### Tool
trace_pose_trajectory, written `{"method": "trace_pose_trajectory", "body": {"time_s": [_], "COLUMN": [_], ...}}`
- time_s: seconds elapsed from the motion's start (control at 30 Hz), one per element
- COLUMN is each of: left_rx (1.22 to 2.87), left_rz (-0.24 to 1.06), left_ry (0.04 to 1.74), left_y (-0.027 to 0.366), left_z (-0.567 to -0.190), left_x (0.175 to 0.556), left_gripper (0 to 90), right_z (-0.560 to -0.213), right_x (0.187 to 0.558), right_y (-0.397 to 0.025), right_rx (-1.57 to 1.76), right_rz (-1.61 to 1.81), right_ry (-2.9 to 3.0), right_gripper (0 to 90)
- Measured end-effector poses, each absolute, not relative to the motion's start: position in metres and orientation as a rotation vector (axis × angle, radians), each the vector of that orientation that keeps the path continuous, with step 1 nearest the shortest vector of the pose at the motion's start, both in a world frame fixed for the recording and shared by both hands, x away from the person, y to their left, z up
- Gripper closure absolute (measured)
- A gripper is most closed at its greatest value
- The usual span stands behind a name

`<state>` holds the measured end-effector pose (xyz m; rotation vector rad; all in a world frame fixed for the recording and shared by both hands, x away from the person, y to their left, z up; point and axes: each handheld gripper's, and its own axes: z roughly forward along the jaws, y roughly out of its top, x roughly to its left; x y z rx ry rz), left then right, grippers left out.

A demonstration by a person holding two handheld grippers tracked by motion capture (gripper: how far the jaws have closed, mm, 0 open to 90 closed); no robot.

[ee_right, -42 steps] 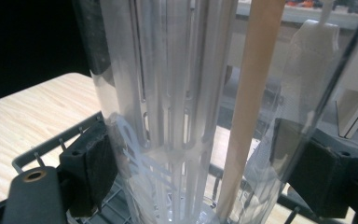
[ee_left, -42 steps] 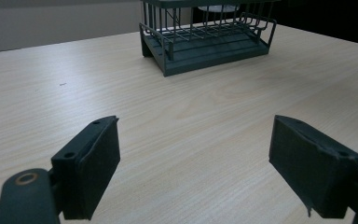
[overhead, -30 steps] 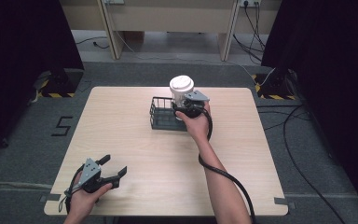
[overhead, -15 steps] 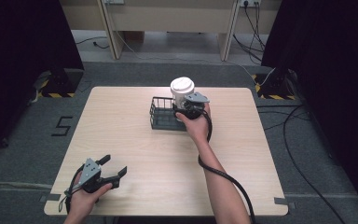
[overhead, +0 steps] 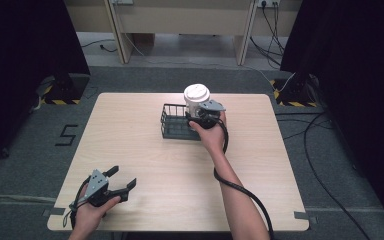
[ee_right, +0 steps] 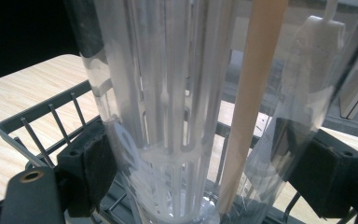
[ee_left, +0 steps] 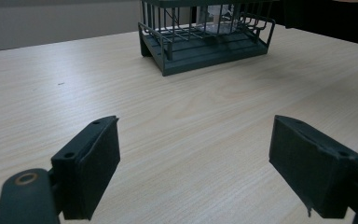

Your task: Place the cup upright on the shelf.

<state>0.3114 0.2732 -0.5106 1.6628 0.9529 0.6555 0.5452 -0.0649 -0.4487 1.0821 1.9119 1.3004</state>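
1. While the right forearm stretched diagonally up the table from its near edge, the right gripper [overhead: 206, 114] sat at the right end of the dark wire basket [overhead: 174, 123], its jaws closed on a clear plastic container [ee_right: 186, 107] with a white lid [overhead: 196, 93].
2. Seen from the right gripper view, both black pads [ee_right: 89, 168] pressed the container's ribbed wall low down, and a pale wooden stick [ee_right: 249, 102] stood upright inside it; the container's base was over the basket's floor, though whether it touched I could not tell.
3. At the near left corner of the table [overhead: 145, 165], the left gripper [overhead: 122, 179] lay low in the left hand [overhead: 91, 210], its jaws spread wide and holding nothing, pointed toward the basket.
4. Bare wood ran between the left gripper and the basket, which stood well apart.
5. Behind the basket a strip of table remained before the far edge, and the right half of the table lay open.
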Motion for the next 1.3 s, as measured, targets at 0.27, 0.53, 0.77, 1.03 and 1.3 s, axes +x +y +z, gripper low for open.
{"method": "trace_pose_trajectory", "body": {"time_s": [0.27, 0.53, 0.77, 1.03, 1.3], "left_rx": [1.662, 1.663, 1.665, 1.666, 1.667], "left_rz": [0.655, 0.655, 0.657, 0.658, 0.659], "left_ry": [0.952, 0.952, 0.952, 0.953, 0.952], "left_y": [0.273, 0.273, 0.273, 0.273, 0.273], "left_z": [-0.511, -0.511, -0.511, -0.511, -0.511], "left_x": [0.311, 0.311, 0.311, 0.311, 0.311], "left_gripper": [15.7, 15.7, 15.8, 15.8, 15.8], "right_z": [-0.448, -0.446, -0.447, -0.445, -0.441], "right_x": [0.543, 0.537, 0.527, 0.518, 0.51], "right_y": [-0.065, -0.07, -0.075, -0.079, -0.085], "right_rx": [1.1, 1.106, 1.098, 1.082, 1.074], "right_rz": [1.302, 1.314, 1.319, 1.337, 1.355], "right_ry": [1.912, 1.908, 1.906, 1.899, 1.88], "right_gripper": [16.5, 16.2, 15.7, 15.6, 15.7]}}
